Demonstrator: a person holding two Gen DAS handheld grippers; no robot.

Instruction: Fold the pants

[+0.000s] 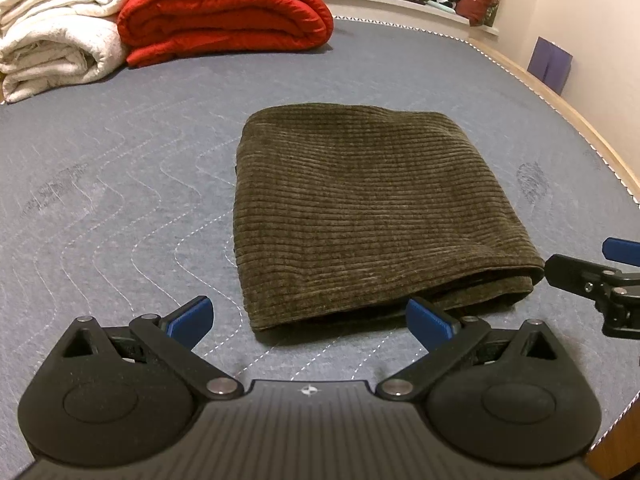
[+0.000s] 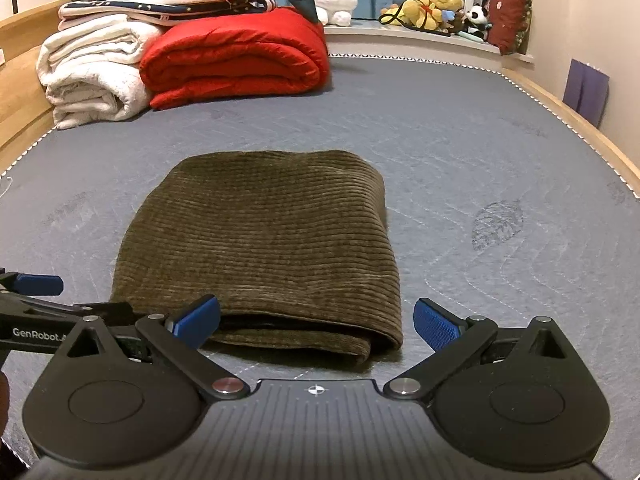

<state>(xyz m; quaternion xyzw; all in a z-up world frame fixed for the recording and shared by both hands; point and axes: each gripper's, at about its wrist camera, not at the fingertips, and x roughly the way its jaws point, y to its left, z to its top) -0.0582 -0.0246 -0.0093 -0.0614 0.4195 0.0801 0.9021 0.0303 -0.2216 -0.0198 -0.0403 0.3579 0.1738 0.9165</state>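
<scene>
Pants [image 1: 372, 216] lay folded mid-frame on the mattress [image 1: 120, 200]. Left gripper [image 1: 310, 318] and right gripper [image 2: 318, 320] sat wide apart at the near edge, holding nothing. Risk: a blue pad could snag the loose layers and undo the fold.

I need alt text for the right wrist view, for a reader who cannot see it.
Folded olive corduroy pants lie on a grey mattress, just ahead of the open right gripper, which holds nothing. The left gripper enters at the left edge. Behind are a red quilt and white blankets.
</scene>
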